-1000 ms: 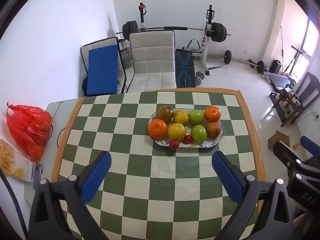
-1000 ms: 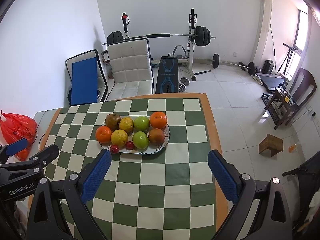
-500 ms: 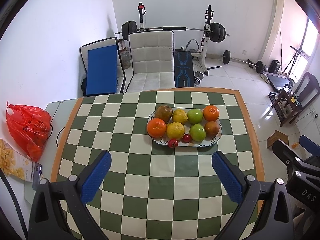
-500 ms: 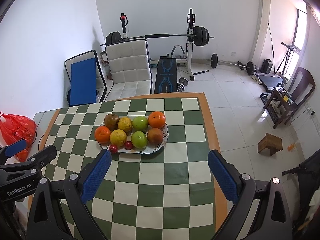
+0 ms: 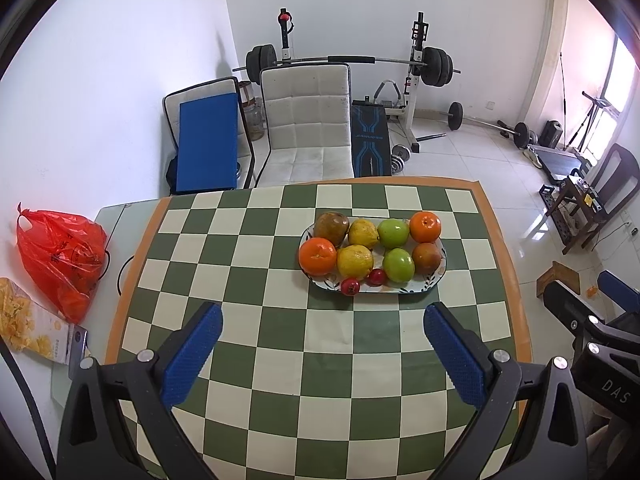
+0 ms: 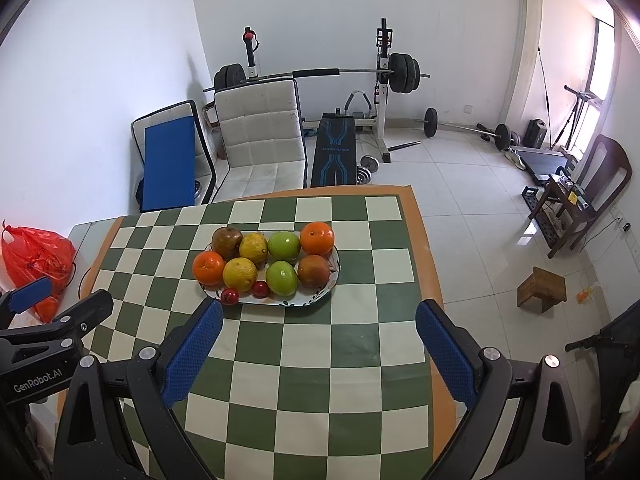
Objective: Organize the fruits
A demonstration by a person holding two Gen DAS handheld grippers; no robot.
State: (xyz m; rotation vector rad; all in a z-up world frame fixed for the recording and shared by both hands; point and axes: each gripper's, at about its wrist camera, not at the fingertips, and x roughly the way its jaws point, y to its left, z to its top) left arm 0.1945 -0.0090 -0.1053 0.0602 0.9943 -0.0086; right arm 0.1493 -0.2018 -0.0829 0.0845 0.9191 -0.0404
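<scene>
An oval patterned plate (image 5: 436, 280) (image 6: 326, 293) sits on the green-and-white checkered table (image 5: 320, 340) (image 6: 320, 344). It holds two oranges (image 5: 317, 256) (image 6: 317, 237), two lemons (image 5: 355, 261), two green apples (image 5: 398, 265) (image 6: 282, 278), two brownish pears (image 5: 331, 226) and two small red fruits (image 5: 350, 286) (image 6: 230, 295). My left gripper (image 5: 322, 322) hovers open above the table, short of the plate. My right gripper (image 6: 318, 320) is open too, nothing between its blue pads, just nearer than the plate.
A red plastic bag (image 5: 60, 256) and a snack box (image 5: 28, 332) lie left of the table. A white chair (image 5: 308, 128) and a blue pad (image 5: 208, 144) stand behind it, with a weight bench (image 5: 370, 136) and barbell rack beyond. A small wooden stool (image 6: 542, 289) is on the floor at right.
Both grippers have drawn slightly back and up from the plate; the fruit sits a little farther off. Both stayed open.
</scene>
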